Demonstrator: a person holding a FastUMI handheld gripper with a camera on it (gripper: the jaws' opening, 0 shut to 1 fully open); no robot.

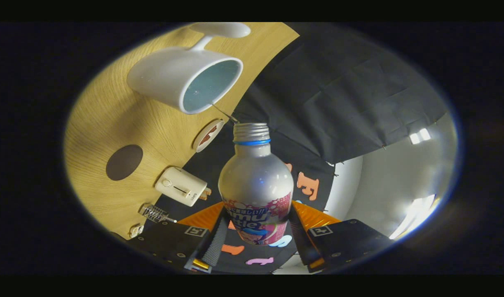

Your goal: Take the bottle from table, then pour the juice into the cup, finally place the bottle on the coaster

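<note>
My gripper [256,225] is shut on a silver bottle [256,181] with a pink label, both fingers pressing its lower body. The whole view is rolled over, so the bottle is tipped toward the table. Its open threaded neck [251,132] with a blue ring points at a white cup [186,78]. A thin stream of liquid [223,112] runs from the neck to the cup's rim. The cup's inside looks pale blue. A dark round coaster [124,162] lies on the wooden table [103,115], off to the side of the cup.
A white toaster [181,186] with bread in it stands near the table's edge. A small round dish [208,135] lies between the toaster and the cup. A wire whisk-like object [155,213] lies near the fingers. A white long-handled piece [221,31] lies beyond the cup.
</note>
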